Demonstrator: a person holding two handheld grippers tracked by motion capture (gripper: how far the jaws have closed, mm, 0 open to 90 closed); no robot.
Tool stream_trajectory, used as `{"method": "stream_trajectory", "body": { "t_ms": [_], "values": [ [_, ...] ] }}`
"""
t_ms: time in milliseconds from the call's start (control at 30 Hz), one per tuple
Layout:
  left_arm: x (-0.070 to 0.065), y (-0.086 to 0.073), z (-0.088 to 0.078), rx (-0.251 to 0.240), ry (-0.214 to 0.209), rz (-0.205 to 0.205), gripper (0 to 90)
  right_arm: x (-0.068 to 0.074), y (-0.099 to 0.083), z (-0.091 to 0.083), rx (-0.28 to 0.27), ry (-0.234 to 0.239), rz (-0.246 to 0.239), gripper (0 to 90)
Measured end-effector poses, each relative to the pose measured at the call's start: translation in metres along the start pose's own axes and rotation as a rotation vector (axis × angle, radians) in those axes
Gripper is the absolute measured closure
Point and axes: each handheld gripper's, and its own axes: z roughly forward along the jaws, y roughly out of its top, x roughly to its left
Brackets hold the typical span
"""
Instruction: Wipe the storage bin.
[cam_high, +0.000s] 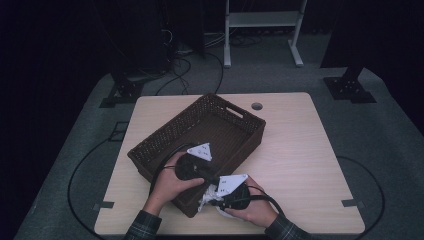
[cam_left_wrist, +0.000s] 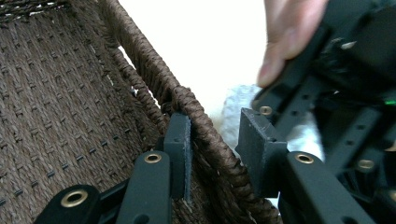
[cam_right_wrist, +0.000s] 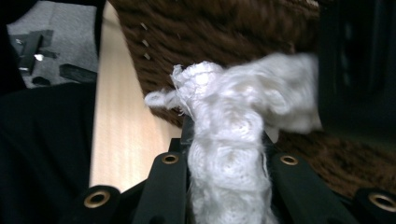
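Observation:
A brown wicker basket (cam_high: 150, 146) sits slanted on the light wooden table (cam_high: 300, 150). My left gripper (cam_high: 204, 178) stands astride the basket's near rim (cam_left_wrist: 205, 135). One pad (cam_left_wrist: 180, 140) is inside the wall and the other pad (cam_left_wrist: 259, 147) outside, both pressed against the woven rim. My right gripper (cam_high: 212, 196) is just outside that same corner, shut on a bunched white knitted cloth (cam_right_wrist: 224, 140). The cloth (cam_high: 206, 201) hangs against the basket's outer wall (cam_right_wrist: 210, 28). In the left gripper view the cloth (cam_left_wrist: 233, 105) shows beyond the rim, beside the right hand's fingers.
The basket's inside (cam_left_wrist: 60, 102) holds nothing that I can see. A cable hole (cam_high: 257, 106) lies near the table's far edge. Behind the table stand a white metal frame (cam_high: 262, 20), dark stands and floor cables (cam_high: 185, 70). The right half of the tabletop is bare.

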Motion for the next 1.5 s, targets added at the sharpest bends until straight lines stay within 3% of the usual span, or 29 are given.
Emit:
{"method": "stream_trajectory", "body": {
  "t_ms": [333,500,733,1033,1500],
  "values": [
    [0.000,0.000,0.000,0.000,-0.001,0.000,64.4,-0.006,-0.017,0.011,0.062,-0.017,0.032,74.3],
    [0.000,0.000,0.000,-0.002,-0.002,-0.002,64.4,-0.007,-0.023,0.012,0.091,-0.038,0.023,74.3],
    [0.000,0.000,0.000,-0.003,-0.001,0.000,64.4,-0.003,-0.022,0.018,0.102,-0.025,0.009,74.3],
    [0.000,0.000,0.000,-0.002,-0.001,-0.001,64.4,0.005,-0.014,0.023,0.086,0.000,-0.011,74.3],
    [0.000,0.000,-0.001,0.005,0.001,0.004,64.4,0.018,0.013,0.005,-0.029,0.047,-0.041,74.4]
  ]
}}
